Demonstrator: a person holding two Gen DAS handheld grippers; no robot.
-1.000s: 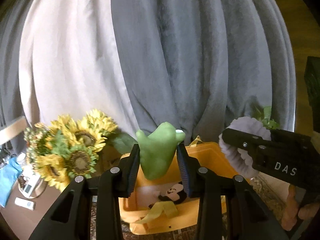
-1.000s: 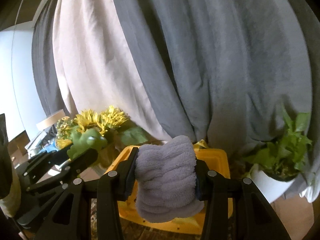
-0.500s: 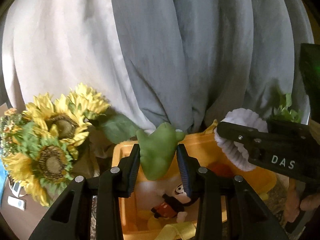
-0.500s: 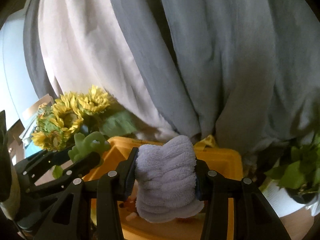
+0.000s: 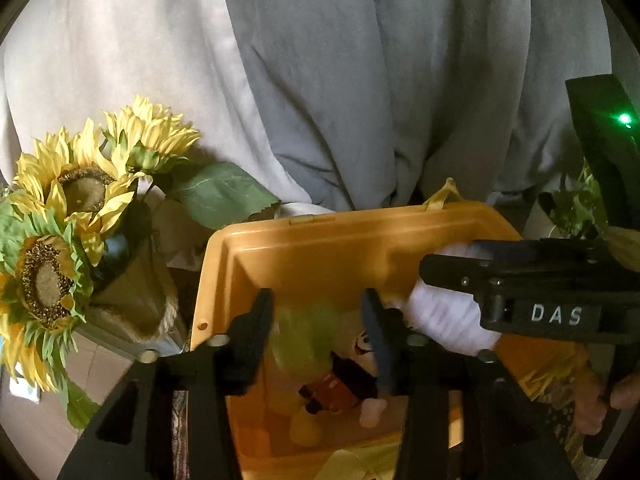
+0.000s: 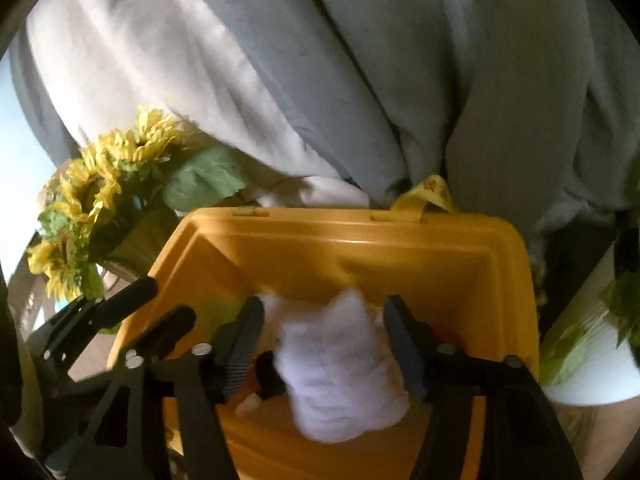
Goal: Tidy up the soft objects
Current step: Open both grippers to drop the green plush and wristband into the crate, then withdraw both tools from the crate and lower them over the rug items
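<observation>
Left wrist view: the left gripper hangs over the yellow bin, jaws opening. The green plush, blurred, sits between them clear of both pads, released and apparently dropping into the bin. Inside the bin lies one mouse doll. The right gripper crosses in over the bin's right side with the white towel at its tips. Two large sunflowers stand left of the bin, with a smaller bloom above them.

Right wrist view: the right gripper is also opening; the white towel is between the jaws, gaps on both sides, no grip, above the bin floor. One bin, one towel, two grippers.

Risk: both releases occur together in one bin, with the tools close, so the fingers may collide. The towel may also land on the doll and unroll.
</observation>
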